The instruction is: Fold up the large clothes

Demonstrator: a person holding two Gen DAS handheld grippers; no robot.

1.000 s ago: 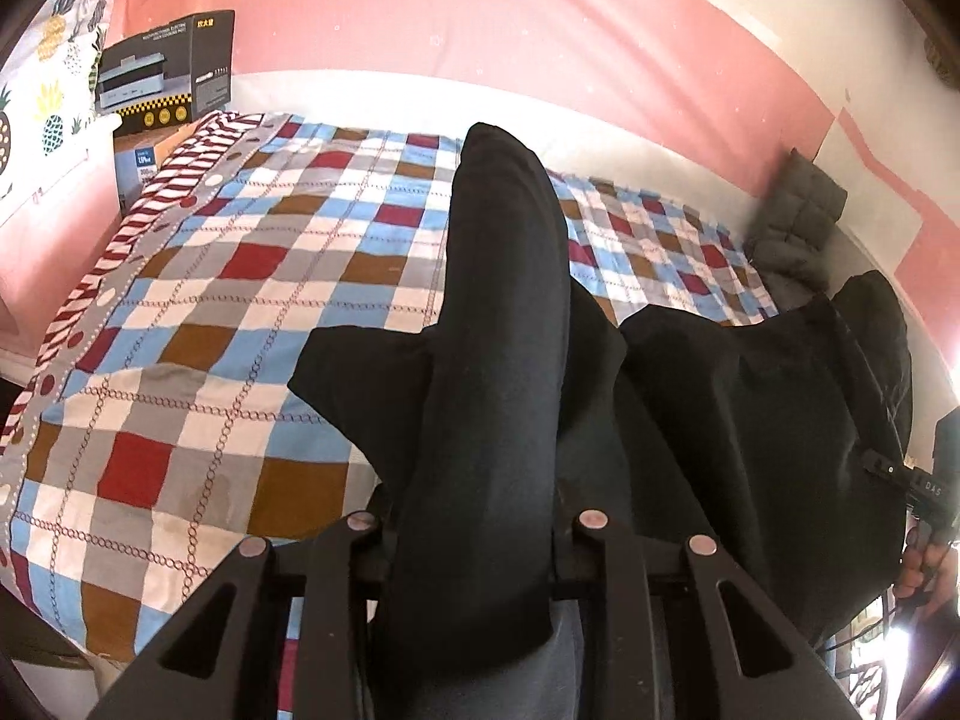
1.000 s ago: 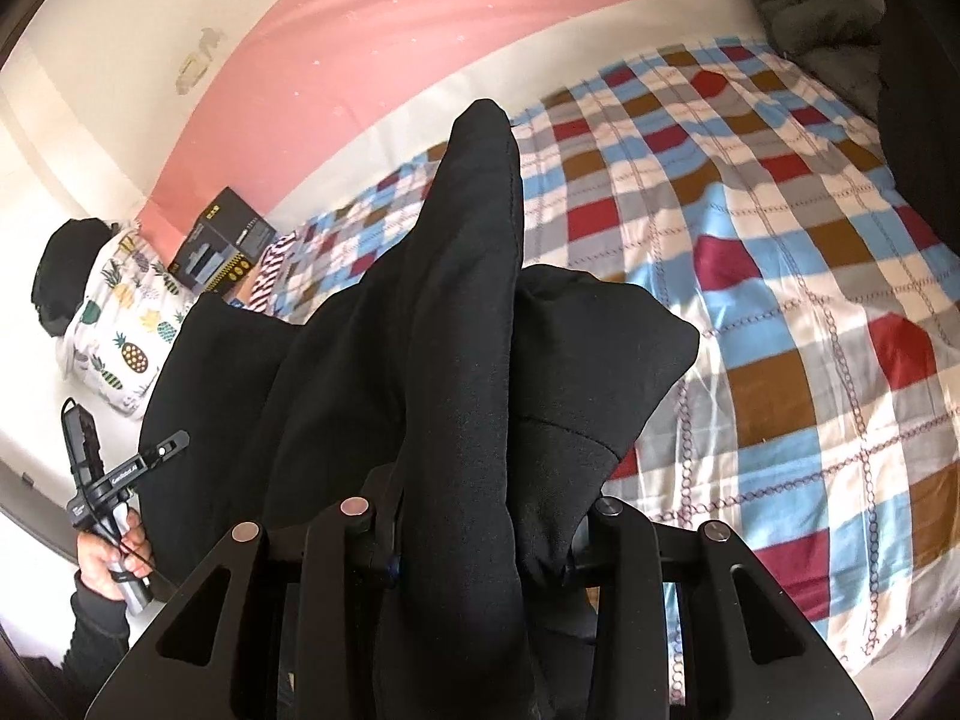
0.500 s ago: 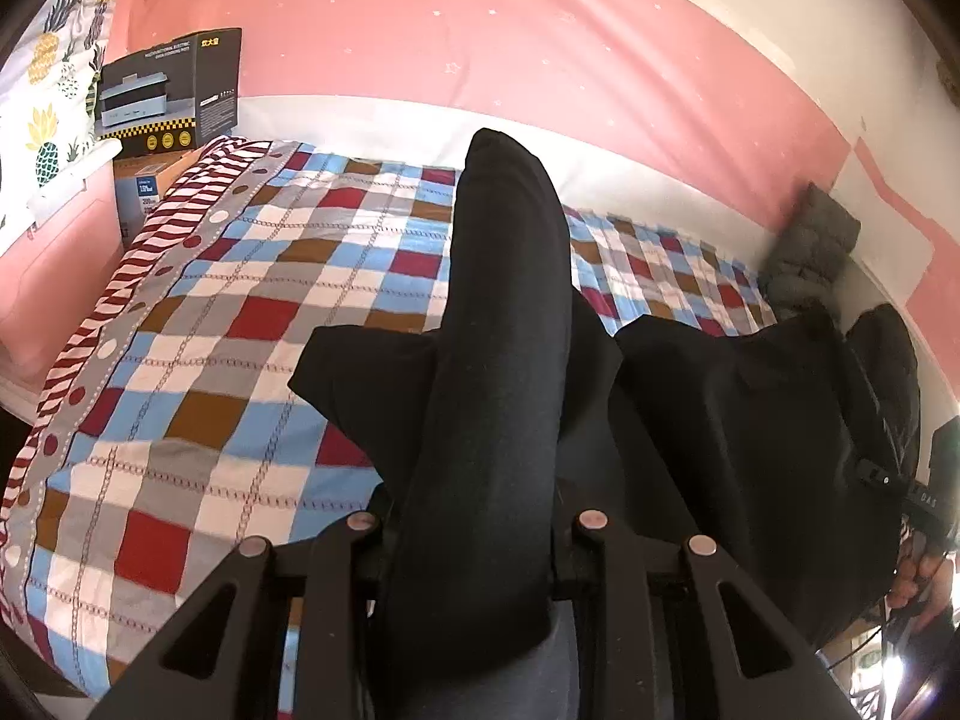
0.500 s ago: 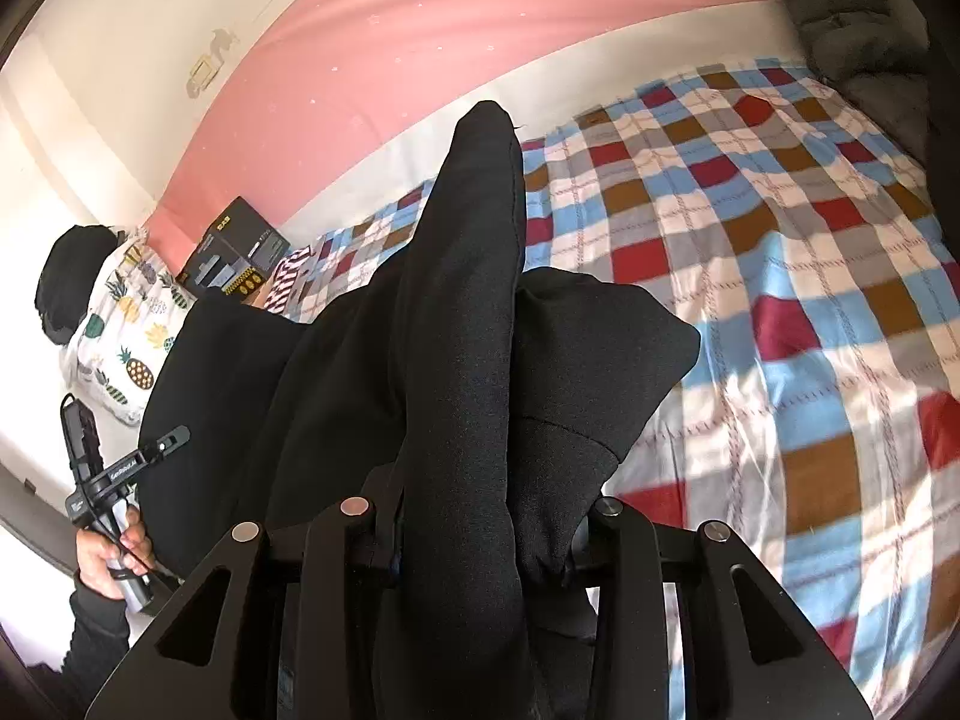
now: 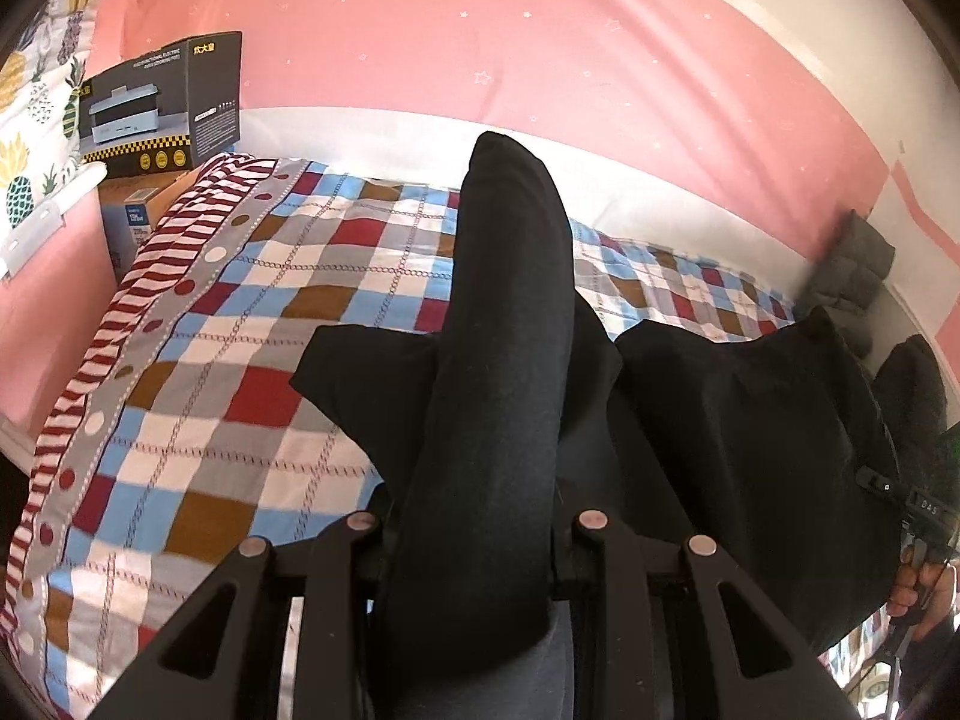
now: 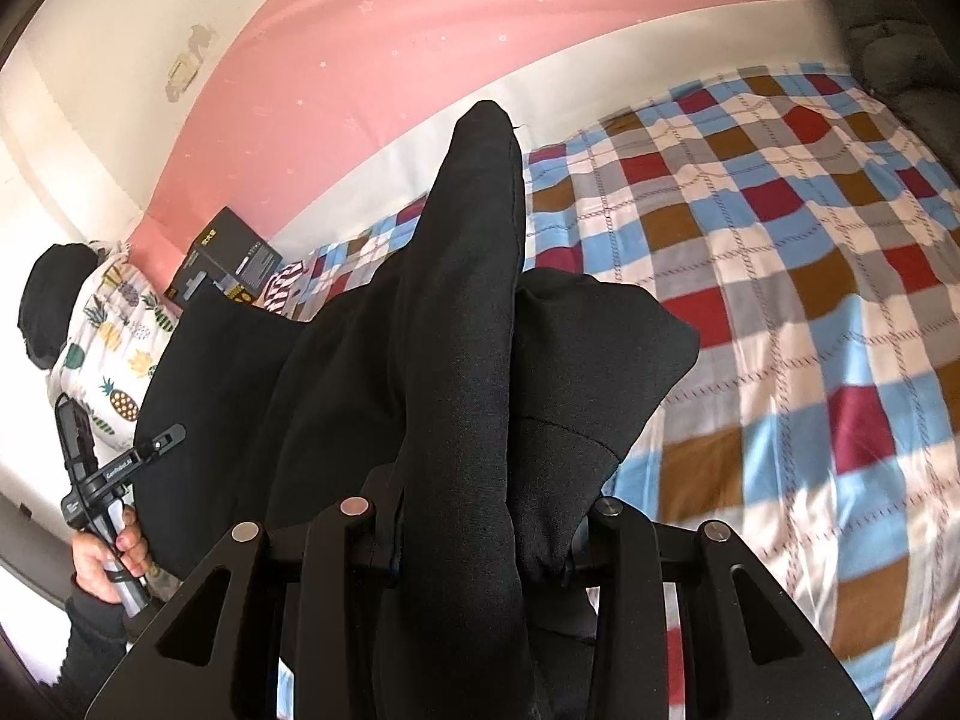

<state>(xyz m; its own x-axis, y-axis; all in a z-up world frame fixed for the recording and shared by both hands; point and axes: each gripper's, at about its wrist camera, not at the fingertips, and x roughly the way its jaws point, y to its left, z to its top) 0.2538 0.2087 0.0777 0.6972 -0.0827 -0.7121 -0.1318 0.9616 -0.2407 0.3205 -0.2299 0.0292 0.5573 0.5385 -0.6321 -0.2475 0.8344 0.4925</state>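
The left gripper [image 5: 474, 534] has its jaws clamped on a thick fold of black garment [image 5: 504, 360] that runs up between its fingers; the right gripper [image 6: 480, 516] pinches a fold of the same cloth in the same way; each bare hand, the left hand [image 6: 111, 552] and the right hand [image 5: 924, 585], wraps its gripper's handle, dark sleeve at the left wrist; both grippers are held apart, cloth spanning between them.

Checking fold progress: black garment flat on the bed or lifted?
Lifted. The black garment is clamped in both grippers' jaws, hanging stretched between them above the checked bedspread; no fold made yet.
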